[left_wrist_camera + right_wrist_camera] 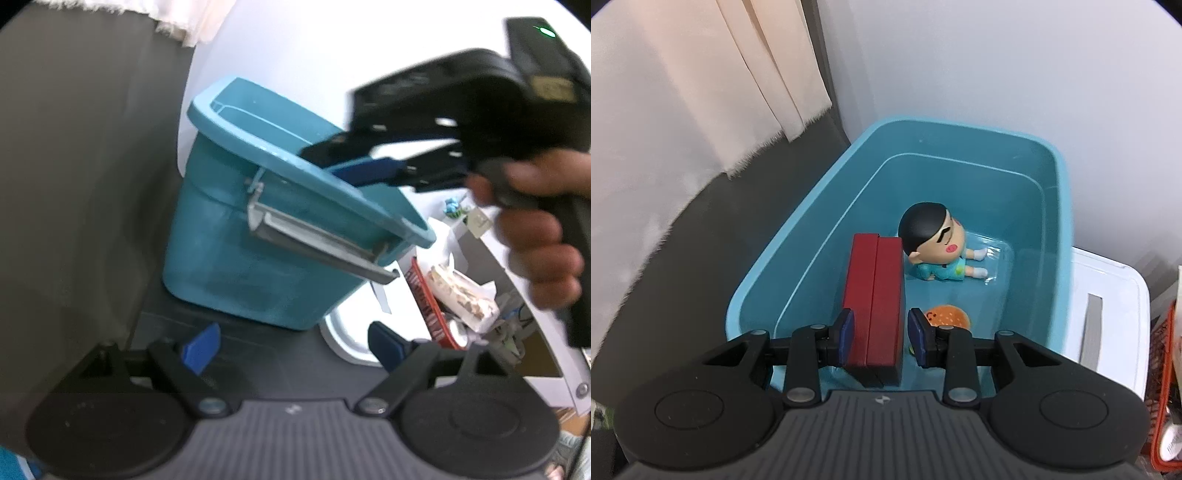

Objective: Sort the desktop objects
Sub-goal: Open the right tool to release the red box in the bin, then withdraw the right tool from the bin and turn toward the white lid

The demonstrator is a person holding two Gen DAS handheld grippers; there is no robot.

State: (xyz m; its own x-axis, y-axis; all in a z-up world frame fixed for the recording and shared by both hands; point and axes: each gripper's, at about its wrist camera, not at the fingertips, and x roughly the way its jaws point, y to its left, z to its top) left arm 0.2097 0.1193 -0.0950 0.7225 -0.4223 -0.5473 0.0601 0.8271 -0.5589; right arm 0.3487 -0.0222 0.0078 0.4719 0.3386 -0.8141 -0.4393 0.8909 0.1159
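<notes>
We hold the left gripper (295,347) low and pitched slightly down, short of the teal bin (236,236). Its fingers stand wide apart with nothing between the blue pads (201,349). The bin rests on a dark surface, with its grey handle (317,247) folded down on the near wall.

We hold the right gripper (881,336) above the near end of the bin, pitched steeply down into it. In the left wrist view, the hand (535,236) wraps the grip at the right edge, and the right gripper's fingertips reach over the near rim of the bin.

The red box (877,295) stands on edge inside the bin, along its left wall, and its near end lies between the right gripper's fingers. The fingers are at a narrow setting. The left pad (846,336) sits against the left face of the box. The right pad (918,338) stands just beside the right face, with a thin strip of bin floor showing between them. The box is therefore bracketed, not clamped.

Also in the bin:
- A cartoon figurine (934,240) lies on its back toward the far end, just beside the far end of the box.
- A burger toy (947,315) lies on the floor just beyond the right pad.

A white lidded container (1108,295) sits just beside the bin's right wall, and a red basket (424,306) sits beyond it.
</notes>
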